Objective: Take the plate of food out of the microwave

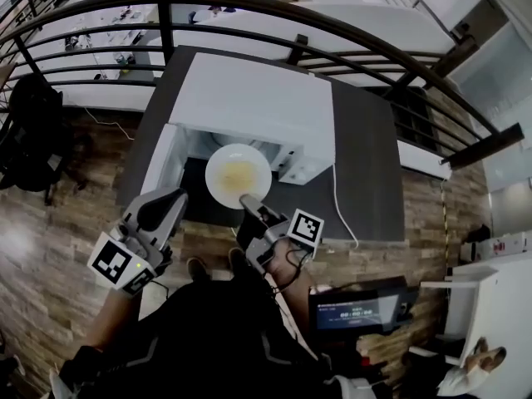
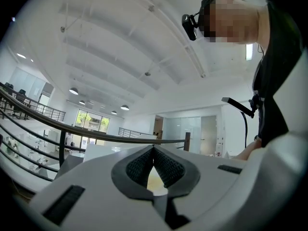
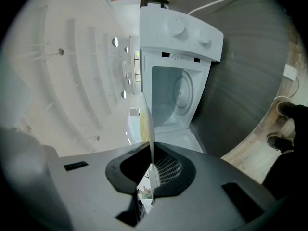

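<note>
In the head view, a white box-shaped microwave [image 1: 249, 98] sits on the dark grey tabletop [image 1: 370, 173] with its door open. The round white plate of yellow food [image 1: 238, 175] is out, just in front of the opening. The right hand-held gripper [image 1: 248, 199] pinches its near rim. The left hand-held gripper [image 1: 173, 199] is near, apart from the plate.

In the left gripper view, its jaws are pressed together at the tips.

In the right gripper view, the plate stands edge-on, squeezed between the jaws.
</note>
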A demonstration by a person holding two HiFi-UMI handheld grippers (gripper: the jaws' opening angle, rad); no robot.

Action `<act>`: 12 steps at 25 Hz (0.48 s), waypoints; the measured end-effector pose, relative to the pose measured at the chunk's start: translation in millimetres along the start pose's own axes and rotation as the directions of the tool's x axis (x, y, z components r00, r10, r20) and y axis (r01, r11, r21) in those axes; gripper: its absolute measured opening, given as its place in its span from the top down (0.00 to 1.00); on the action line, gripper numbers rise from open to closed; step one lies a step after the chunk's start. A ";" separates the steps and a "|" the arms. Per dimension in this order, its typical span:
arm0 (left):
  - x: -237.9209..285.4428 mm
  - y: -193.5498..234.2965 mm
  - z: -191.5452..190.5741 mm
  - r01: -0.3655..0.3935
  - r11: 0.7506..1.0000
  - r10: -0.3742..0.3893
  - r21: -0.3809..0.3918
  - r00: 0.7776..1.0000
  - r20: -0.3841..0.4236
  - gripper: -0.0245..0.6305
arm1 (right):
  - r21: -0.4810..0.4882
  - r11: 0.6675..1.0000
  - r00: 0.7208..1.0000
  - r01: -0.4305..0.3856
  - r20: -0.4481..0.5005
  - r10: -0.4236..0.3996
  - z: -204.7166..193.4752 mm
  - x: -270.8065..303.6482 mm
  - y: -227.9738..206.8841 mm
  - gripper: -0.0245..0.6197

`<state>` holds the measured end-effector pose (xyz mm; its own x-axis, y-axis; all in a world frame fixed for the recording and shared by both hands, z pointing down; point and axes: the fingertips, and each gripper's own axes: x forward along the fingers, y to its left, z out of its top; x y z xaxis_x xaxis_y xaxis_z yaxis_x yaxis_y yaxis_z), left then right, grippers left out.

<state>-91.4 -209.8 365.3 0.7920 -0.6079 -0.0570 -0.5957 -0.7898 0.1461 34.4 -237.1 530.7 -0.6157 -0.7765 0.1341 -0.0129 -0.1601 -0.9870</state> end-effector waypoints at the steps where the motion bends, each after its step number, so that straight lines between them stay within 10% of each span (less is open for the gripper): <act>1: -1.9 -0.7 -1.5 0.010 1.000 -0.010 -0.002 1.000 0.000 0.96 | 0.001 1.000 1.000 0.003 0.001 -0.003 -4.4 -2.7 1.1 0.94; 12: 6.6 -15.6 -11.4 0.044 0.999 -0.044 0.017 0.999 -0.031 0.96 | 0.005 1.000 0.999 0.008 -0.036 -0.008 -21.0 -52.0 4.5 0.94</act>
<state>-75.4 -200.6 373.9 0.8210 -0.5699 -0.0327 -0.5623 -0.8173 0.1263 49.8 -184.7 517.5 -0.6437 -0.7527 0.1382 -0.0137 -0.1693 -0.9855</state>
